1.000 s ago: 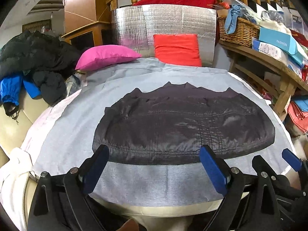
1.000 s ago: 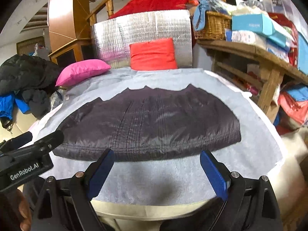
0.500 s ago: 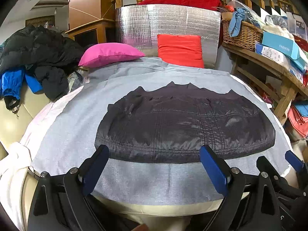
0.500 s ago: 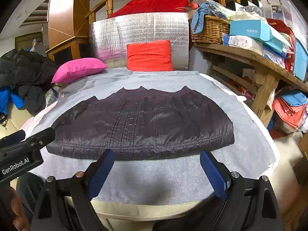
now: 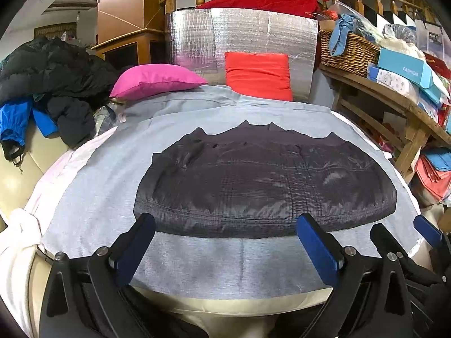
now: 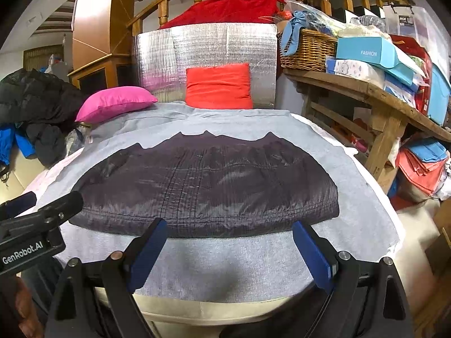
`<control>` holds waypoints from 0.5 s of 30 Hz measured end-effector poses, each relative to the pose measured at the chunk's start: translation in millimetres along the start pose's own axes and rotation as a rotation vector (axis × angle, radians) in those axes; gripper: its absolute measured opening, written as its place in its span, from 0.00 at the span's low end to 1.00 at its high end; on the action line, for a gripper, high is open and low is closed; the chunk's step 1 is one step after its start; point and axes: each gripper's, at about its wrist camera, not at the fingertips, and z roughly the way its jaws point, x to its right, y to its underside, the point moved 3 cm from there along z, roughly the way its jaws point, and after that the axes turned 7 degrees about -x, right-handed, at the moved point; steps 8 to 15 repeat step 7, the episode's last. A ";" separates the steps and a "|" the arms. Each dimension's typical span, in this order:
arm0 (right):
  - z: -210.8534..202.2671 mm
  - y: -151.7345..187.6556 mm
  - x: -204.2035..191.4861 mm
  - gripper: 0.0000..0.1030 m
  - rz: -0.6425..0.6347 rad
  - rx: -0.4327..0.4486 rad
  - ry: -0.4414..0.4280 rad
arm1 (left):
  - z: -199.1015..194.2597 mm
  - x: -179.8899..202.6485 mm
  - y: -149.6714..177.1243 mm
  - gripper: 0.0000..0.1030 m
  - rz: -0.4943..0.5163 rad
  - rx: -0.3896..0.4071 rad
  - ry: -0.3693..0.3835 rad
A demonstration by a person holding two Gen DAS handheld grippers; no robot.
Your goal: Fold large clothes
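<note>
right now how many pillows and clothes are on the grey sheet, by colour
pink pillow: 1
red-orange pillow: 1
dark quilted jacket: 1
total: 3, all resting on the grey sheet; the pink pillow sits at its far left edge, the red-orange one against the silver panel

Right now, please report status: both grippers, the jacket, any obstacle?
Left gripper open, jaws just widened, empty. Right gripper open, empty. Dark jacket flat on grey sheet, untouched. Nothing on the jacket.
</note>
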 end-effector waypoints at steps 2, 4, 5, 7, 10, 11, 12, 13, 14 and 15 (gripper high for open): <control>-0.4 0.0 0.0 0.90 0.000 0.001 0.004 | -0.8 -0.2 0.2 0.97 0.001 0.004 0.005; -0.8 -0.2 0.2 0.90 0.000 0.003 0.006 | -2.3 0.9 0.5 0.97 0.005 0.014 0.011; -0.8 -0.4 0.6 0.90 0.000 0.003 0.008 | -3.5 2.0 0.8 0.97 0.011 0.021 0.008; -1.0 -0.6 0.8 0.90 0.001 0.003 0.009 | -4.8 4.4 0.6 0.97 0.018 0.026 0.007; -1.0 -0.6 0.8 0.90 0.001 0.003 0.009 | -4.8 4.4 0.6 0.97 0.018 0.026 0.007; -1.0 -0.6 0.8 0.90 0.001 0.003 0.009 | -4.8 4.4 0.6 0.97 0.018 0.026 0.007; -1.0 -0.6 0.8 0.90 0.001 0.003 0.009 | -4.8 4.4 0.6 0.97 0.018 0.026 0.007; -1.0 -0.6 0.8 0.90 0.001 0.003 0.009 | -4.8 4.4 0.6 0.97 0.018 0.026 0.007; -1.0 -0.6 0.8 0.90 0.001 0.003 0.009 | -4.8 4.4 0.6 0.97 0.018 0.026 0.007; -1.0 -0.6 0.8 0.90 0.001 0.003 0.009 | -4.8 4.4 0.6 0.97 0.018 0.026 0.007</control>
